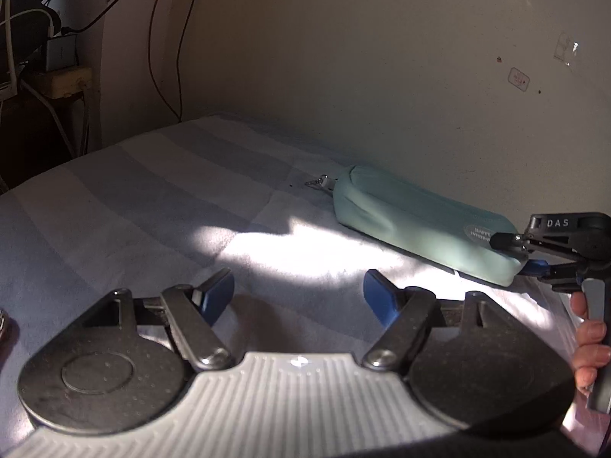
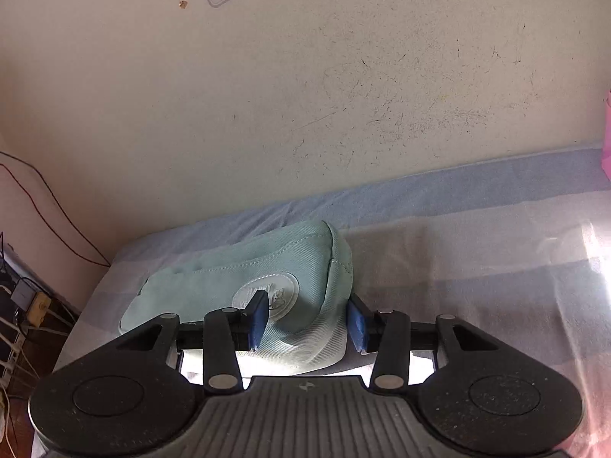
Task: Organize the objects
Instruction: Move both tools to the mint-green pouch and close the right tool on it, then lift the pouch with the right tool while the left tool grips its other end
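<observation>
The right gripper (image 2: 307,322) has its blue pads (image 2: 259,320) set on either side of one end of a pale green pouch (image 2: 244,286), pressing into the fabric. The pouch lies on a striped sheet (image 1: 152,198) close to the wall (image 2: 305,95), a small zip pull (image 1: 319,182) at its far end. The left gripper (image 1: 298,297) hangs wide apart above a sunlit patch of the sheet, holding nothing, well apart from the pouch.
</observation>
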A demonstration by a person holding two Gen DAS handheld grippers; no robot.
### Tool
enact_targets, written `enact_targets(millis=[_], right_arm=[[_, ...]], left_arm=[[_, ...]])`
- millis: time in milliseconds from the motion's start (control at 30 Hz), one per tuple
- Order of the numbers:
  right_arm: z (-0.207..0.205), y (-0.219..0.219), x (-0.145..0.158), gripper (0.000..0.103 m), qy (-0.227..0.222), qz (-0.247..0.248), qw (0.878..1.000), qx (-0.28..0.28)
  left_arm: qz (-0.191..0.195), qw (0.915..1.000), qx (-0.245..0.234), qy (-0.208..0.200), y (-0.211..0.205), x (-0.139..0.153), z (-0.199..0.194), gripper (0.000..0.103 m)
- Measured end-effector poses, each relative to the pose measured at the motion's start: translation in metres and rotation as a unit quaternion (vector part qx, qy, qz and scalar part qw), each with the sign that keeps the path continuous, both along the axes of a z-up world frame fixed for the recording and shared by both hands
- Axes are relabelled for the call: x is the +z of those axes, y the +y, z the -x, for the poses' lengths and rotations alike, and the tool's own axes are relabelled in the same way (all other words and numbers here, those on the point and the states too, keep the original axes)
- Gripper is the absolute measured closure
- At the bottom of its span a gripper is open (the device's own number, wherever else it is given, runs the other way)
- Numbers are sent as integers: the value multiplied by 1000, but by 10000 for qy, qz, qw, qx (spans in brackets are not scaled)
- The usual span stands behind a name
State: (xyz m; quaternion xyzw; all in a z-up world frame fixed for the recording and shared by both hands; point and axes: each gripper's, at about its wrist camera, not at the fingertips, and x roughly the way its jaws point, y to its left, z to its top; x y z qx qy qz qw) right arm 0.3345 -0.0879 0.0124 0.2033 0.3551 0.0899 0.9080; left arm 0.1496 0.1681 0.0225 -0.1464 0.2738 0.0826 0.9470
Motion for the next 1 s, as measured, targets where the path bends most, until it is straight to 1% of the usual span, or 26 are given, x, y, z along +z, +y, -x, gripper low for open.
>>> enact_targets(millis=[33,100,167,267,300,333,400,467,500,567,633,667,700,733,767,800,833,867,933,967,1000], right_arm=[[11,-2,1,76,8,-37,10000,66],[34,-10,3,81,99,-258,9995,179],[64,-15,5,83,21,-170,9992,361],[109,-28,8,84,-89,-47,9988,480],[126,-33,10,85,-96,-37,9988,472],[142,-39,11,85,-126,-55,9988,471],[174,-54,14,85,-212,-96,9987,446],[205,-72,17,85,-245,-188,9986,431],[215,-83,16,85,-254,-222,9986,397],[246,-101,13,85,-257,-245,9989,302],[277,-120,11,83,-220,-182,9995,155],[293,-130,12,81,-227,-84,9997,62],[310,-138,14,76,-260,69,9996,-104],[324,-146,15,74,-348,224,9986,-331],[339,-155,18,67,-490,434,9958,-637],[350,-163,20,58,-590,595,9929,-846],[361,-172,21,55,-695,662,9907,-962],[367,-179,22,50,-774,637,9900,-994],[369,-186,18,47,-820,560,9905,-953],[369,-186,15,44,-835,584,9909,-879],[366,-182,13,37,-845,644,9912,-784]], left_arm=[[59,10000,72,-8,3,0,0,27],[168,9997,155,-56,8,0,1,27],[317,9992,90,-212,11,3,4,26],[169,9985,9,-520,4,8,11,22],[153,9981,-41,-595,2,9,12,22],[188,9970,-209,-719,0,11,17,21],[285,9939,-653,-836,-8,13,20,19],[352,9890,-1110,-915,-17,14,23,17],[454,9855,-1342,-933,-20,14,24,16],[750,9747,-1913,-885,-28,14,24,16],[906,9633,-2402,-785,-43,17,28,16],[890,9578,-2620,-772,-52,20,32,16],[833,9528,-2813,-777,-62,23,37,16],[740,9470,-3031,-771,-73,27,43,16],[672,9421,-3205,-729,-84,29,48,16],[657,9384,-3322,-684,-93,31,52,16],[671,9319,-3516,-592,-105,31,54,16],[675,9278,-3632,-517,-113,32,55,16],[603,9265,-3703,-276,-133,32,55,16],[544,9263,-3726,-124,-139,29,57,16],[491,9269,-3721,21,-145,26,57,16]])
